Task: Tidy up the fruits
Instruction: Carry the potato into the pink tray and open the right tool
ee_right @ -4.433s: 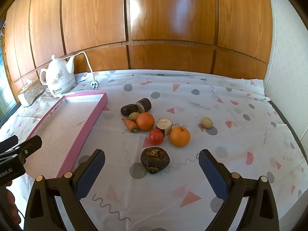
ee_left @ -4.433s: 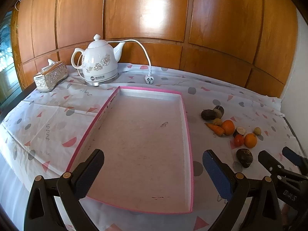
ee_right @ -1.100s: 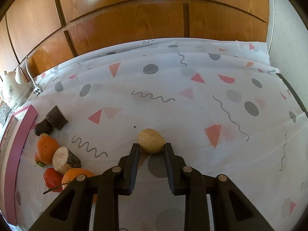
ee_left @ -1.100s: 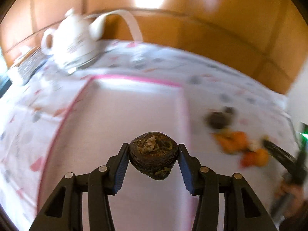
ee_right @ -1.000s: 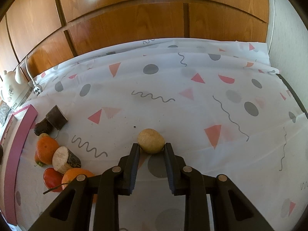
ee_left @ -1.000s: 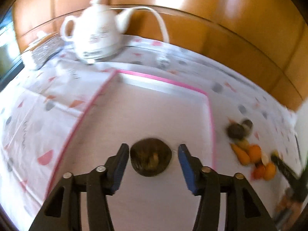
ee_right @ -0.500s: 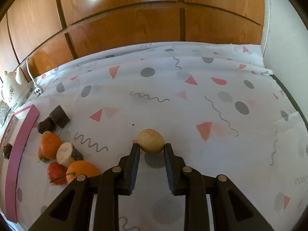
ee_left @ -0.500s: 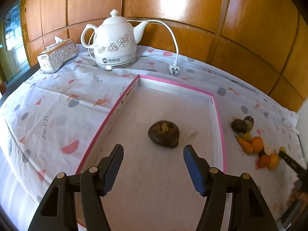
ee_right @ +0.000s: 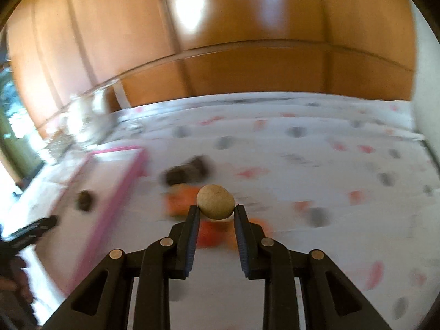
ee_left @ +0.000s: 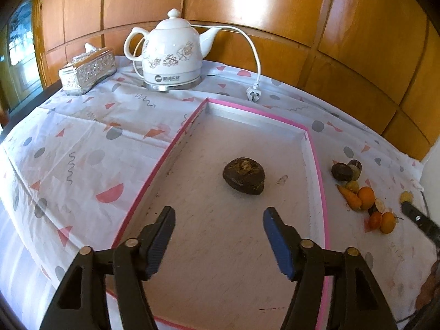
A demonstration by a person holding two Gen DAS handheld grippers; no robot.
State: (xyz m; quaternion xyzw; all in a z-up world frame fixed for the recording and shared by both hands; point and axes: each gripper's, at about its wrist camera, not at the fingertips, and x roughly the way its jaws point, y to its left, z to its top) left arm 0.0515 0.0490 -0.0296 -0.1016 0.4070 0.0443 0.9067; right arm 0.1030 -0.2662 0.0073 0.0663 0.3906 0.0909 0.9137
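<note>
tan round fruit (ee_right: pixel 216 202) pinched in right tool (ee_right: pixel 216 211); left tool (ee_left: pixel 218 218) just widened, empty.

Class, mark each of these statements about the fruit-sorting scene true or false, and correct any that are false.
1. The dark brown lumpy fruit lies inside the pink-rimmed tray. True.
2. The left gripper is clamped on the dark brown lumpy fruit. False: its jaws have just been opening, with nothing between them; the fruit lies beyond the fingertips.
3. The right gripper holds a small round tan fruit. True.
4. The white kettle stands inside the tray. False: it stands on the patterned tablecloth beyond the tray's far end.
5. The kettle's plug lies loose on the tablecloth. True.
</note>
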